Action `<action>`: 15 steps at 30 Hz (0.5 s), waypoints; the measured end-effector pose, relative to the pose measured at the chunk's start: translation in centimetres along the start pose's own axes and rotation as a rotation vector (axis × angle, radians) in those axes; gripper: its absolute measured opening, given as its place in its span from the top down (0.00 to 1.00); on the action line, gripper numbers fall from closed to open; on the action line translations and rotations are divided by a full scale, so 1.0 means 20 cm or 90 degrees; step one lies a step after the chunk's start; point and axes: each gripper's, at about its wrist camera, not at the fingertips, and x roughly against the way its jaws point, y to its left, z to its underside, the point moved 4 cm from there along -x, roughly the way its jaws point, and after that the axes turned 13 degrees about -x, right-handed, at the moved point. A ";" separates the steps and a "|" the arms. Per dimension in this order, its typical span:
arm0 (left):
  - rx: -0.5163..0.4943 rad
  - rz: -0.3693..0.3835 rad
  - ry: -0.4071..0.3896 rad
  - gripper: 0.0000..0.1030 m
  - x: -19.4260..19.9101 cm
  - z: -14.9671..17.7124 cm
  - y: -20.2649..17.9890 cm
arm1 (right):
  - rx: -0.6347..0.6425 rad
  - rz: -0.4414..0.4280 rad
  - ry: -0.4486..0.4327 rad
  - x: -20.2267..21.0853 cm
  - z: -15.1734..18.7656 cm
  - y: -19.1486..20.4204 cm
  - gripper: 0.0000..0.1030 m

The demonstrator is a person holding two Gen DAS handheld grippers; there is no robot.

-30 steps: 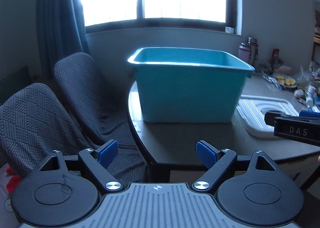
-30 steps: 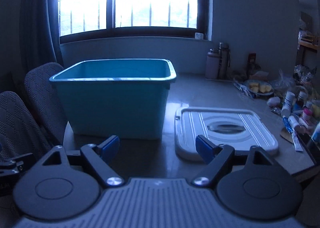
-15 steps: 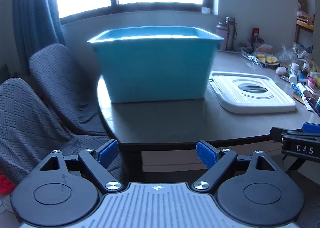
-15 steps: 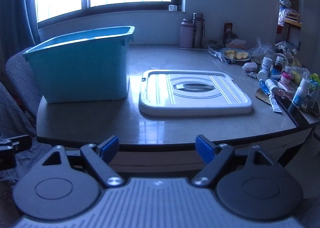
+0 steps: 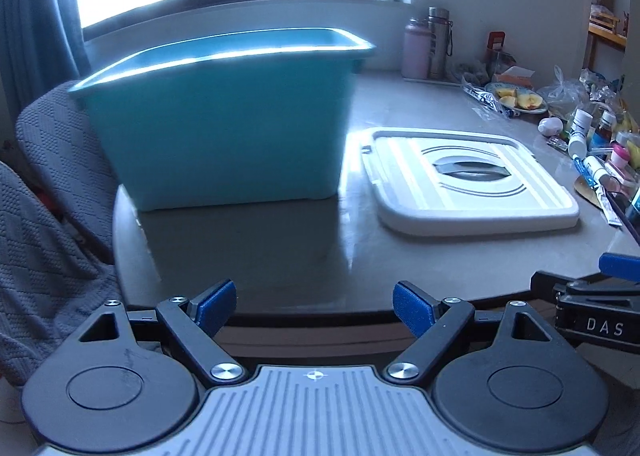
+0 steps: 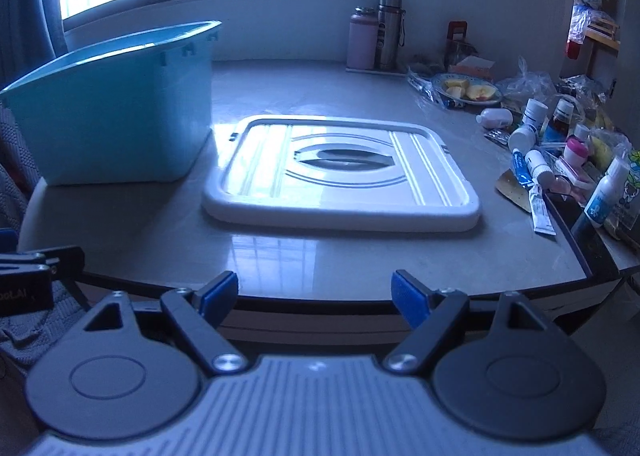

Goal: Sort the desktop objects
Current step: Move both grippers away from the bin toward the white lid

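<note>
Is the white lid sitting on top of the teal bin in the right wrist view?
No, the white lid lies flat on the table to the right of the open teal bin.

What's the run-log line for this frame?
left gripper: open, empty | right gripper: open, empty | bin: lid off | lid: flat beside bin | bottles: unsorted

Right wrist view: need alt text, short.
The open, empty right gripper hangs just short of the table edge, facing a white bin lid lying flat. A teal bin stands left of the lid; small bottles and tubes clutter the right side, and two flasks stand at the back.
</note>
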 end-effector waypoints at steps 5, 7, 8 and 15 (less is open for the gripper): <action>0.008 0.000 0.015 0.15 -0.08 -0.08 -0.15 | 0.010 0.008 0.011 -0.08 -0.06 -0.16 0.19; 0.012 -0.001 0.017 0.15 -0.10 -0.10 -0.21 | 0.007 0.004 0.017 -0.10 -0.08 -0.21 0.19; 0.014 -0.001 0.019 0.15 -0.11 -0.11 -0.24 | 0.006 0.004 0.020 -0.11 -0.08 -0.24 0.19; 0.016 0.003 0.039 0.15 -0.13 -0.17 -0.35 | -0.004 0.011 0.033 -0.15 -0.14 -0.40 0.19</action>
